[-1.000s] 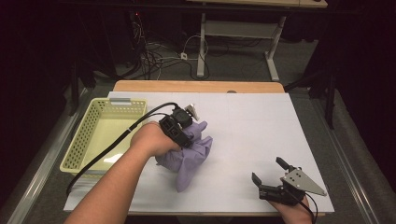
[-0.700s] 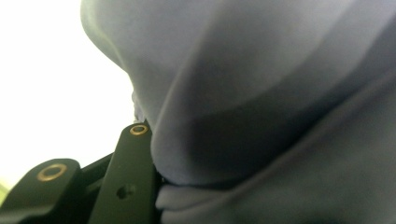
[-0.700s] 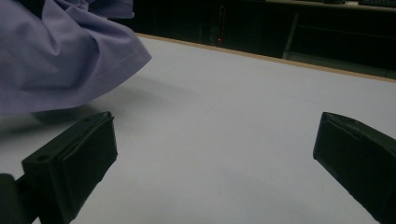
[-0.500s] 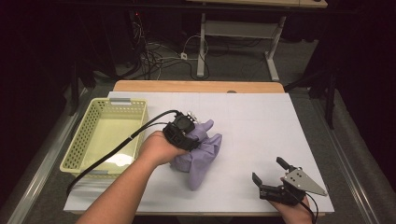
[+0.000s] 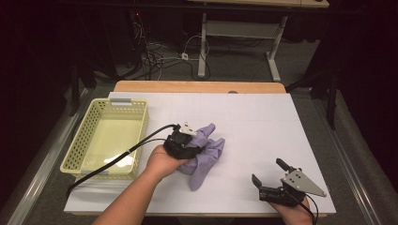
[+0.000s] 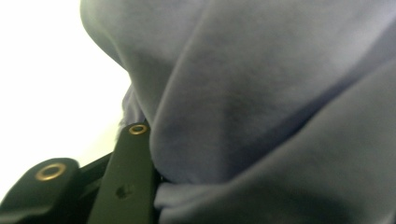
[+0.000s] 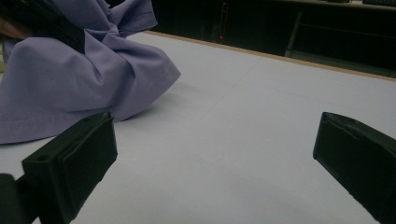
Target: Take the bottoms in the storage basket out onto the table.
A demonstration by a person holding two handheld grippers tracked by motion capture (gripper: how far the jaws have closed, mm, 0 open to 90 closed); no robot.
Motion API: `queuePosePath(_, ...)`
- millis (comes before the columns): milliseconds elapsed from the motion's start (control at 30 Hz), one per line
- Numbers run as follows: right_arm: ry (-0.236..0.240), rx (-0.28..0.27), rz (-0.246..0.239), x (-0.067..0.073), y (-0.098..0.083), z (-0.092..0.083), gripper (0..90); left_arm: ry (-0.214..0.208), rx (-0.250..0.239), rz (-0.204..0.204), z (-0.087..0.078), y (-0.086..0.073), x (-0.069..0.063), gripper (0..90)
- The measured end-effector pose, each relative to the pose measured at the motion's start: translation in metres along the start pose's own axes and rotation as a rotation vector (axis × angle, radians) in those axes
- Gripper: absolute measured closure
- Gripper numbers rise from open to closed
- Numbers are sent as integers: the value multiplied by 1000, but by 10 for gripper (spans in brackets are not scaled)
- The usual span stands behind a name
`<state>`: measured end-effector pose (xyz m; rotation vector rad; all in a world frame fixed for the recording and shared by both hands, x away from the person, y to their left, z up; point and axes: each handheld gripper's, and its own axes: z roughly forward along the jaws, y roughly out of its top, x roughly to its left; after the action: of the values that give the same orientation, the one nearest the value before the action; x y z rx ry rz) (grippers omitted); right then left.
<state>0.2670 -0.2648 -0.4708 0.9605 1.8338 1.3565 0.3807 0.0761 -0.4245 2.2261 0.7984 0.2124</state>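
Purple cloth (image 5: 205,152) was gripped by left gripper (image 5: 184,143), bunched on the table (image 5: 263,122); right gripper (image 5: 272,180) was held agape. Next likely: transfer to basket (image 5: 105,138).

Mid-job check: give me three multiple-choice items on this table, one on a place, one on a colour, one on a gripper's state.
1. Where does the basket stand? A. table's left side B. table's right side C. on the floor
2. What colour is the cloth? A. red B. purple C. green
3. How is the right gripper? A. shut on the cloth B. shut on the basket C. open, holding nothing

Answers: 1 A, the high view shows it left of the cloth. 2 B, purple in every view. 3 C, in the right gripper view its jaws stand wide over bare table.
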Motion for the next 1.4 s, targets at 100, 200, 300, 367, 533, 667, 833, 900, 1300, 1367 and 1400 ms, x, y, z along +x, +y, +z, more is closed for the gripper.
queuePosePath(100, 2, 0, -1, 0, 0, 0, 3, 3, -18, 5, 5, -4, -1, 606)
queuePosePath(200, 1, 5, -3, 1, -1, 1, 3, -3, -77, 15, 12, -14, -5, 599)
queuePosePath(300, 4, 8, -9, 2, -1, 2, 3, -14, -116, 14, 20, -23, -7, 592)
queuePosePath(367, 4, 10, -13, 3, -2, 2, 3, 9, -121, 37, 25, -28, -10, 584)
queuePosePath(533, 8, 17, -20, 5, -3, 3, 3, 11, -136, 35, 33, -32, -11, 541)
queuePosePath(667, 12, 21, -24, 7, -3, 5, 3, 17, -132, 24, 37, -34, -12, 470)
queuePosePath(833, 12, 19, -26, 8, -1, 5, 3, 4, -159, 30, 32, -34, -13, 380)
queuePosePath(900, 11, 12, -17, 8, 0, 4, 3, -9, -174, 19, 27, -33, -12, 309)
queuePosePath(1300, 31, 15, -18, 8, 1, 10, 3, -48, -247, -22, 8, -44, -8, 91)
queuePosePath(1367, 27, 18, -23, 8, 1, 9, 3, -35, -256, -21, 4, -47, -9, 50)
queuePosePath(1400, 25, 16, -20, 8, 1, 8, 3, -40, -265, -18, 1, -49, -10, 48)
